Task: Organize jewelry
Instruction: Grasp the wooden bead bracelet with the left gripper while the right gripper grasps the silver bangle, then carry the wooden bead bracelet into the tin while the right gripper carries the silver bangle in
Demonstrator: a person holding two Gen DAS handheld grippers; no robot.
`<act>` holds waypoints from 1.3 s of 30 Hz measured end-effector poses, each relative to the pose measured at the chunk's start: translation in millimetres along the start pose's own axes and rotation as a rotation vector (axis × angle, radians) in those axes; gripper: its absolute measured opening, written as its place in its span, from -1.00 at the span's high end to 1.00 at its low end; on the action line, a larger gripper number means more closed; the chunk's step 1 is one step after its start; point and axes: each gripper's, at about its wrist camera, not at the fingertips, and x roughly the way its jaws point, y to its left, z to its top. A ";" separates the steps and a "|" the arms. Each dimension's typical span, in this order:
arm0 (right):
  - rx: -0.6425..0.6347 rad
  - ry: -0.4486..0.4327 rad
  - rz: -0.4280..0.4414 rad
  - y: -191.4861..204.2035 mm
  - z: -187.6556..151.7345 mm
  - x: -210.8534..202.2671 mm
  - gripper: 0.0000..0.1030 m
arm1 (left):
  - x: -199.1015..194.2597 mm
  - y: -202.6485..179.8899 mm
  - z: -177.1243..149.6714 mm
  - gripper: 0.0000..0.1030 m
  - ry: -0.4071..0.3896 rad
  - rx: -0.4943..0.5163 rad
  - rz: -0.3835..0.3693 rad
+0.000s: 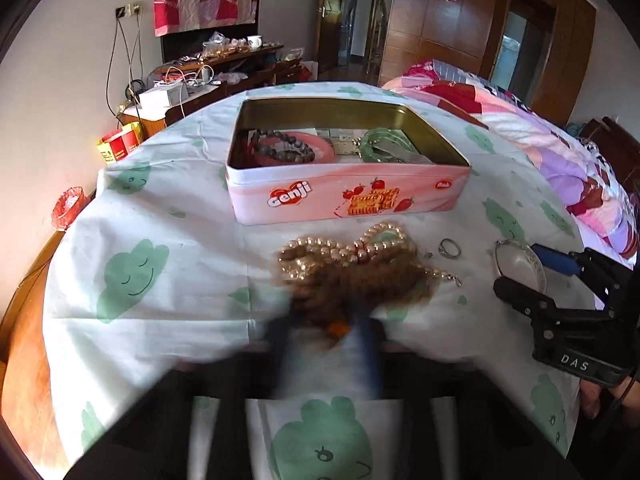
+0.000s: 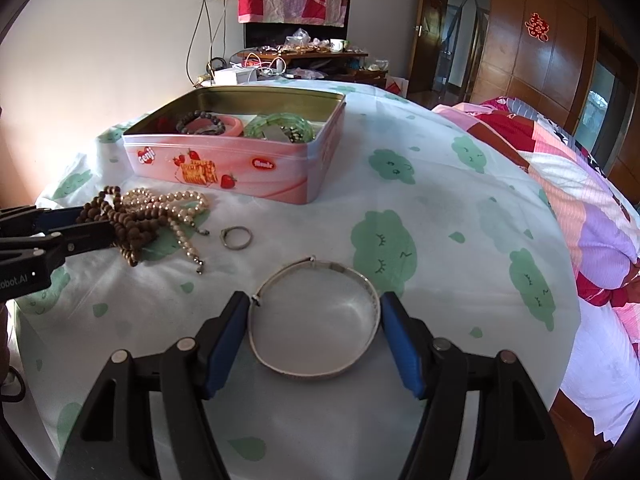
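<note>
A pink Genji biscuit tin (image 1: 344, 194) (image 2: 240, 168) stands open on the cloth and holds bead bracelets and pink and green bangles. My left gripper (image 1: 332, 328) (image 2: 108, 232) is shut on a brown wooden bead strand (image 1: 352, 284) (image 2: 124, 224), blurred in its own view, beside a pearl necklace (image 1: 344, 248) (image 2: 176, 204). A small silver ring (image 1: 450, 247) (image 2: 237, 237) lies to the right of the pearls. My right gripper (image 2: 314, 308) (image 1: 516, 272) is open, with its blue pads either side of a silver bangle (image 2: 316, 368) (image 1: 520, 258) lying flat.
The table (image 2: 440, 208) has a white cloth with green cloud prints. A bed with a pink and purple quilt (image 2: 580, 184) is to the right. A cluttered shelf (image 2: 304, 56) and cables stand against the far wall.
</note>
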 end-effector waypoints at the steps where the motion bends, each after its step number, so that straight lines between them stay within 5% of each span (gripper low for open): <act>1: 0.001 0.000 0.001 0.0 -0.1 0.0 -0.33 | -0.8 0.3 -0.1 0.70 0.002 0.001 -0.001; 26: -0.007 -0.091 0.018 2.2 13.0 -21.4 -0.33 | -46.1 8.3 28.0 0.73 -0.153 0.004 0.038; 39: -0.036 -0.174 0.018 2.0 49.6 -32.7 -0.33 | -43.3 7.1 57.1 0.73 -0.187 0.046 0.055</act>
